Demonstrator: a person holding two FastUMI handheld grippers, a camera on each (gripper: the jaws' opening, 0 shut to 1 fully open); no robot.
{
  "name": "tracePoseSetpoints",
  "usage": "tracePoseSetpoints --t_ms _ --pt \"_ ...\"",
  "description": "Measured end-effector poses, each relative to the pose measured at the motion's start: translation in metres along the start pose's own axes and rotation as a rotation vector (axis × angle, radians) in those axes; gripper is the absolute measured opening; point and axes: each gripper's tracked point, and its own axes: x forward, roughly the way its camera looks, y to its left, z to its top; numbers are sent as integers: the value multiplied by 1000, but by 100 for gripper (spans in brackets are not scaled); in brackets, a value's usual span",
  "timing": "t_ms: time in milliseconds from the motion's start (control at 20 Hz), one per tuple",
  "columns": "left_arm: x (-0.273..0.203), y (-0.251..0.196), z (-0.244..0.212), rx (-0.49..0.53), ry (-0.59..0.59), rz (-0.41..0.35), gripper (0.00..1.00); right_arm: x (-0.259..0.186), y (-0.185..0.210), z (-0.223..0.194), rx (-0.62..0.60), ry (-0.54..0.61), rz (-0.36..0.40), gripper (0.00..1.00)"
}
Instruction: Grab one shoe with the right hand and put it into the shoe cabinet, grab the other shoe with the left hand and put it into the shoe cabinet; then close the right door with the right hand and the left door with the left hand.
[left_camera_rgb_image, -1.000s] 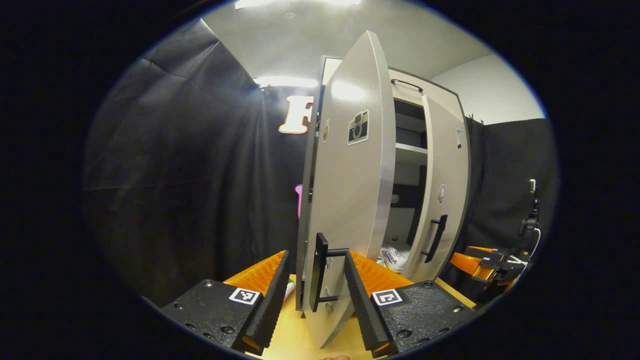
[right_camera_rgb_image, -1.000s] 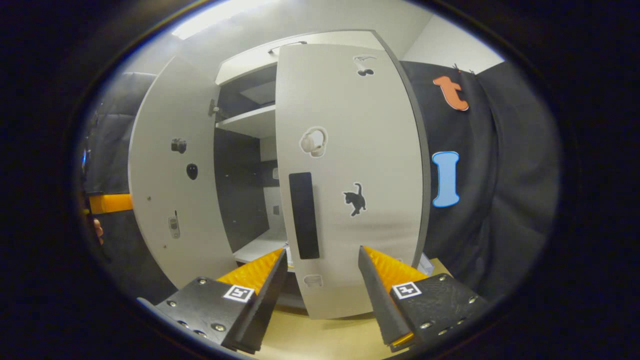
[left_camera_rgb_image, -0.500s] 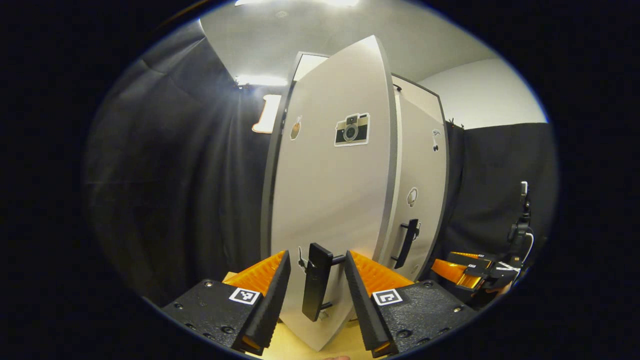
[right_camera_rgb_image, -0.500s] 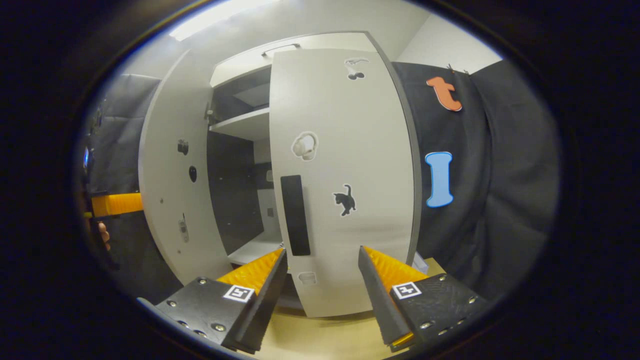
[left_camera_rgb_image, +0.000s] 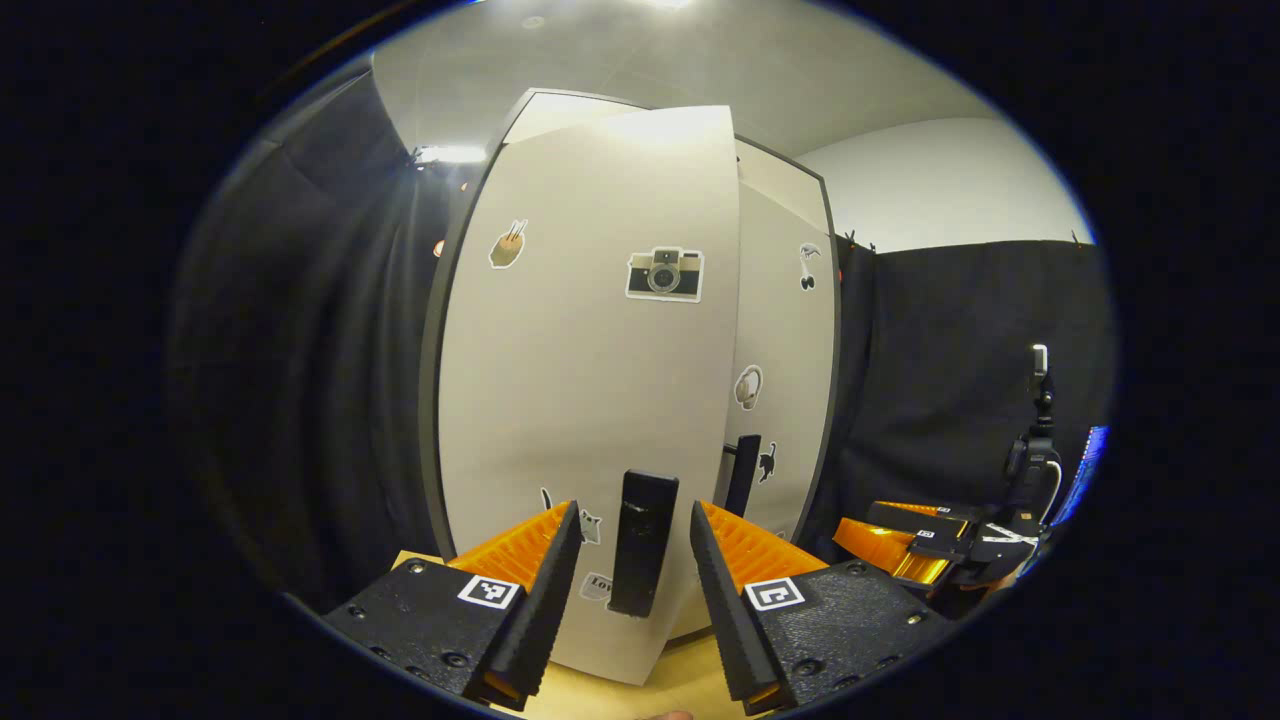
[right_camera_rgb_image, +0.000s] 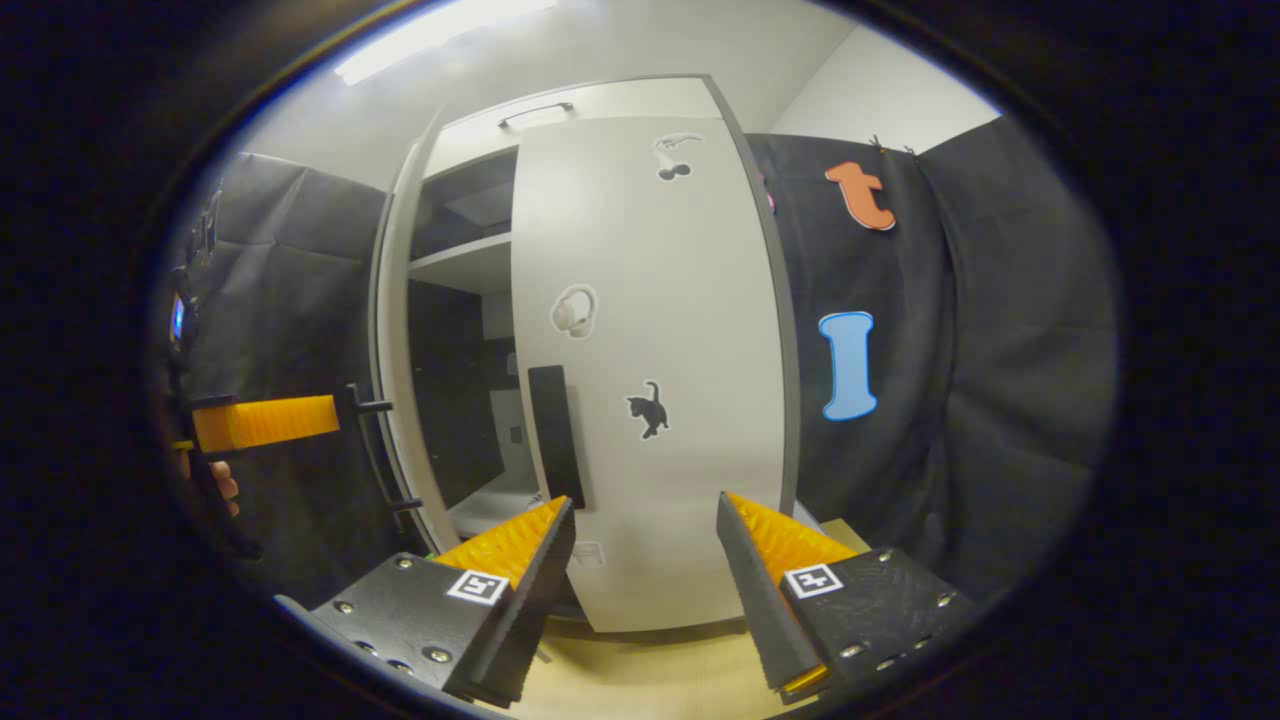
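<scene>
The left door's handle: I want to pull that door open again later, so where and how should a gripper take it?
Grip the left door's handle, a vertical black bar standing off the left door, at mid-length. Come straight on from the front, one finger each side, as the open left gripper straddles it.

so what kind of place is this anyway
Probably a staged recording booth, not a home: black cloth walls hang behind a tall pale grey shoe cabinet with sticker-covered doors, which stands on a light wooden tabletop.
</scene>
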Motion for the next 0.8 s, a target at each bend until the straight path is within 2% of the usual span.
tracePoseSetpoints --t_ms 200,250,300,400,800 --pt "4 -4 -1 5 2 -2 67 -4 -12 5 11 -14 -23 81" --pt "4 -3 -1 8 1 2 67 -5 -13 6 12 -17 -26 85" --pt "4 -2 -2 10 0 6 67 -5 -14 8 13 -21 -28 81" --pt "5 -2 -3 11 3 6 67 -8 -16 12 16 -32 -29 85" --pt "8 -1 -4 12 5 15 67 -7 -16 21 19 -53 -21 85"
